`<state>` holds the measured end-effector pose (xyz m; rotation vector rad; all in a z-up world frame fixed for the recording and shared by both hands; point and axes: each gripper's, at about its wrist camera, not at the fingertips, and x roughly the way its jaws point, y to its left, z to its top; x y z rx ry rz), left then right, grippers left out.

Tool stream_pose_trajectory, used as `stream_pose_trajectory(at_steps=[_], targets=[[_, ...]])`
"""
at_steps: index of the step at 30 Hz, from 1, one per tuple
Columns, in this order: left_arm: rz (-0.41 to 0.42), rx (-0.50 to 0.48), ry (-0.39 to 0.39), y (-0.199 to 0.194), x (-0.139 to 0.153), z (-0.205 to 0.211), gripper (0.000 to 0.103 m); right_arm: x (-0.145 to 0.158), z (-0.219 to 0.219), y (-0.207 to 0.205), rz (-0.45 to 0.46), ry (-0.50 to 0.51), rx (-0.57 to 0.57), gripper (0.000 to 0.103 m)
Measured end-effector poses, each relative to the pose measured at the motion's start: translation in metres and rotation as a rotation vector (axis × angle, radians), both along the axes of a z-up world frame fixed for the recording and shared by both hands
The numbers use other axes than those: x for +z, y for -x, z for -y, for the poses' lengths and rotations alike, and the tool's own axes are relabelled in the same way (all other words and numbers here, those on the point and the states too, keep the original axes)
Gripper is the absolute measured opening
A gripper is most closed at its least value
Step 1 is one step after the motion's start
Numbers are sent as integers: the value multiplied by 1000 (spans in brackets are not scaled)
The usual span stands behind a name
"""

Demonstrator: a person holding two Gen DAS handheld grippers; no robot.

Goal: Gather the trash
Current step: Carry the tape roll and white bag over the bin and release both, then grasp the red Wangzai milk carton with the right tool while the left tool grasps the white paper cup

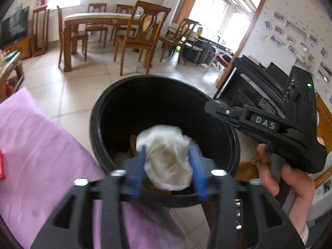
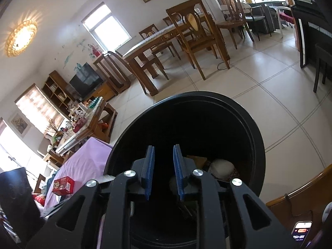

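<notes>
Over the black bin (image 1: 166, 95), the left claw (image 1: 168, 167) loosely straddled a soft, light crumpled white wad (image 1: 166, 157); the right claw (image 2: 164, 172) gaped empty

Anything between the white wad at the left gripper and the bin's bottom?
Nothing visible blocks it. The white wad sits between the left gripper pads, over the black bin's open mouth. Below lies only earlier trash; no lid shows.
</notes>
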<state>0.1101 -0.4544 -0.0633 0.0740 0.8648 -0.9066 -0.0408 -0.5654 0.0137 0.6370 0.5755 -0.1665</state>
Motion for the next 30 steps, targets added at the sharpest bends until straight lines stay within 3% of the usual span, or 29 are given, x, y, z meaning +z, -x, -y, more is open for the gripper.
stream_pose_trajectory(at_steps=[1, 2, 7, 13, 19, 24, 25, 26, 28, 30], targets=[[9, 8, -1, 4, 3, -5, 65, 1, -1, 0, 5, -5, 2, 69], [18, 14, -2, 8, 8, -11, 69, 2, -2, 2, 18, -11, 0, 79], [29, 38, 7, 32, 32, -52, 74, 11, -19, 0, 40, 17, 34, 79], [82, 117, -7, 69, 49, -142, 77, 21, -50, -8, 40, 61, 106, 79], [105, 278, -169, 87, 33, -244, 77, 29, -97, -19, 36, 105, 223, 80], [71, 255, -296, 89, 9, -272, 77, 25, -165, -37, 16, 144, 385, 83], [64, 246, -307, 86, 4, -274, 73, 25, -172, -39, 11, 144, 404, 85], [48, 233, -305, 85, 1, -276, 61, 23, -186, -45, 3, 146, 434, 87], [10, 217, -280, 86, -7, -285, 46, 21, -210, -55, -14, 157, 485, 90], [5, 216, -253, 94, -11, -286, 45, 19, -232, -64, -29, 178, 524, 94]])
